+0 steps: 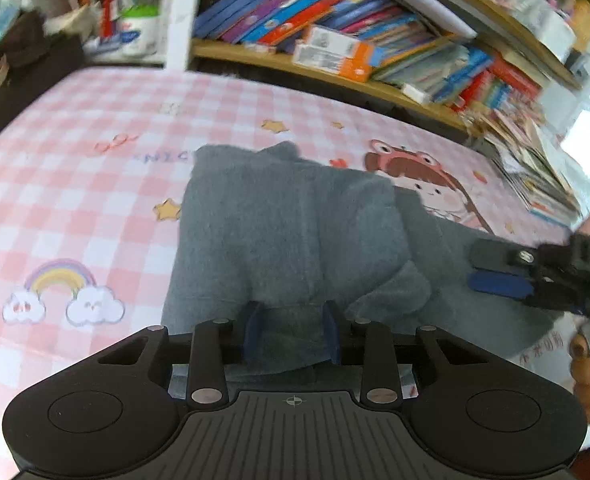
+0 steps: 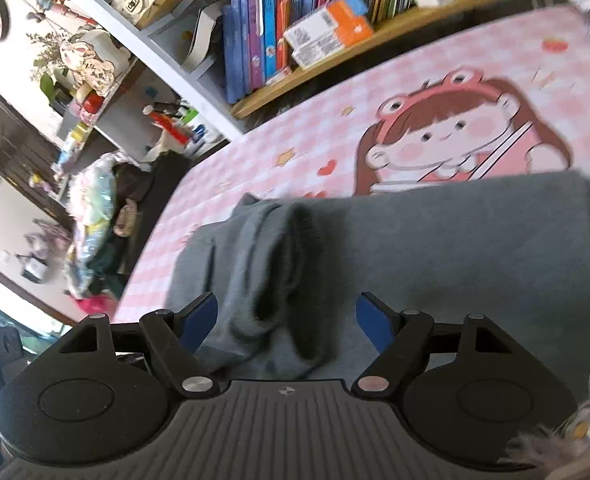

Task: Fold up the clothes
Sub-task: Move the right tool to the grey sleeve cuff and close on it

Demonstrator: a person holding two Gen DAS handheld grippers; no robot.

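A grey knitted garment (image 1: 291,232) lies on the pink checked sheet (image 1: 75,184), partly folded with a bunched layer on top. My left gripper (image 1: 292,334) is at the garment's near edge, its blue pads half closed with a fold of grey cloth between them. My right gripper (image 2: 287,322) is open, its blue pads either side of a raised ridge of the garment (image 2: 279,264). It also shows in the left wrist view (image 1: 499,276) at the right, over the cloth.
A low wooden bookshelf (image 1: 335,32) packed with books runs along the far side of the sheet. Piled books (image 1: 535,176) lie at the right. A cluttered shelf unit (image 2: 95,92) and piled bags (image 2: 95,216) stand off the sheet's left end.
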